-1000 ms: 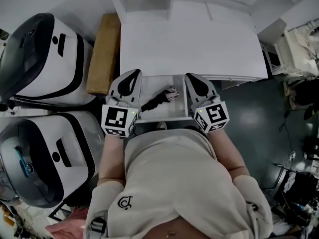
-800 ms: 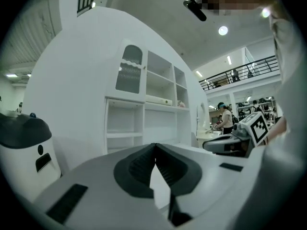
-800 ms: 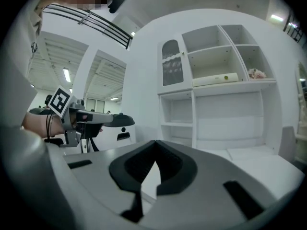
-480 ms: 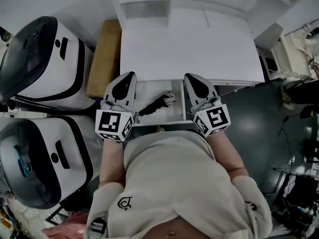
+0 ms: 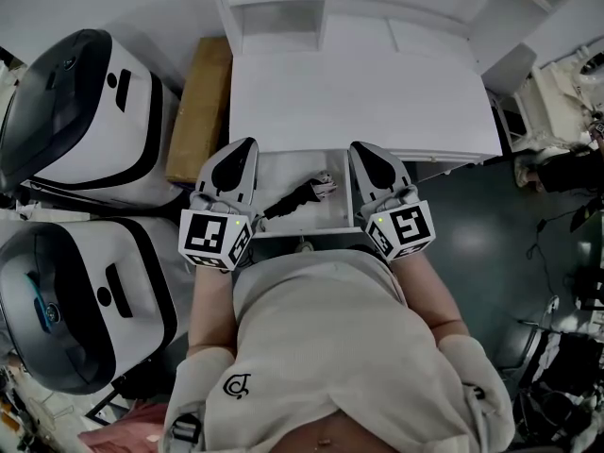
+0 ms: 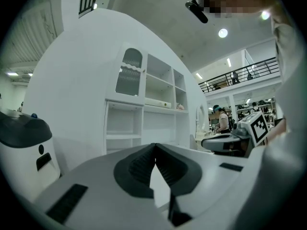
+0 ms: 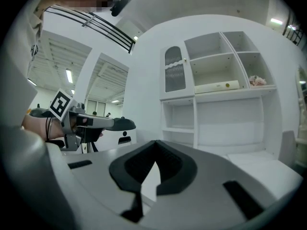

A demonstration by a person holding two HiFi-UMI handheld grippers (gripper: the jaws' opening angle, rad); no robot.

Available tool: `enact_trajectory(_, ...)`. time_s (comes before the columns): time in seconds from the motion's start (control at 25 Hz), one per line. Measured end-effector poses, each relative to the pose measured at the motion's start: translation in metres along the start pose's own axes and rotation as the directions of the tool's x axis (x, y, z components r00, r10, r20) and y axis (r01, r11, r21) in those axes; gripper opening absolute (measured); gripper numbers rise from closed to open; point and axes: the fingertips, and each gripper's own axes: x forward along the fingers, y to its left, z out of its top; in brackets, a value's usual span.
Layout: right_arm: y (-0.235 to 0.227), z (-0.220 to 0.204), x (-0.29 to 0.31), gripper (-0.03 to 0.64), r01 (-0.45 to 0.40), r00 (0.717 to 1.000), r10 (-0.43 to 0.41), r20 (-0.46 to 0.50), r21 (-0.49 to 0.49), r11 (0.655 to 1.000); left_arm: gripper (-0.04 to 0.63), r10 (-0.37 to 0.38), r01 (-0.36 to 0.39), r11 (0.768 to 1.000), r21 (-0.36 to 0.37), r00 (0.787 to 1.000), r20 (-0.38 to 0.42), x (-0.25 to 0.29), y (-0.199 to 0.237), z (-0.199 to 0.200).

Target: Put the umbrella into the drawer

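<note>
A dark folded umbrella (image 5: 298, 194) lies slantwise inside the open white drawer (image 5: 304, 226) under the desk's front edge. My left gripper (image 5: 242, 149) hovers over the drawer's left side, and my right gripper (image 5: 365, 151) over its right side; the umbrella lies between them, touched by neither. Both point level toward the desk. In the left gripper view the left gripper (image 6: 154, 145) has its dark pads meeting, with nothing between them. The right gripper view shows the right gripper (image 7: 156, 142) the same way, pads together and nothing held.
The white desk (image 5: 359, 92) carries a white shelf unit (image 5: 274, 8) at the back. Two large white-and-black machines (image 5: 80, 111) (image 5: 75, 300) stand at the left, beside a brown box (image 5: 198, 107). Clutter lines the dark floor at the right (image 5: 566, 92).
Both grippers have risen a little and drawn slightly back toward the person. The umbrella has stayed in the drawer.
</note>
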Motion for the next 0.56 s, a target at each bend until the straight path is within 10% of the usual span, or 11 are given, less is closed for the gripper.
enact_trajectory(0.56, 0.0078, 0.0038, 0.0039, 0.005, -0.013, 1.000, 0.013, 0.012, -0.012, 1.000, 0.012, -0.009, 0.009, 1.000, 0.004, 1.000, -0.001, 0.0005, 0.0012, 0.0008)
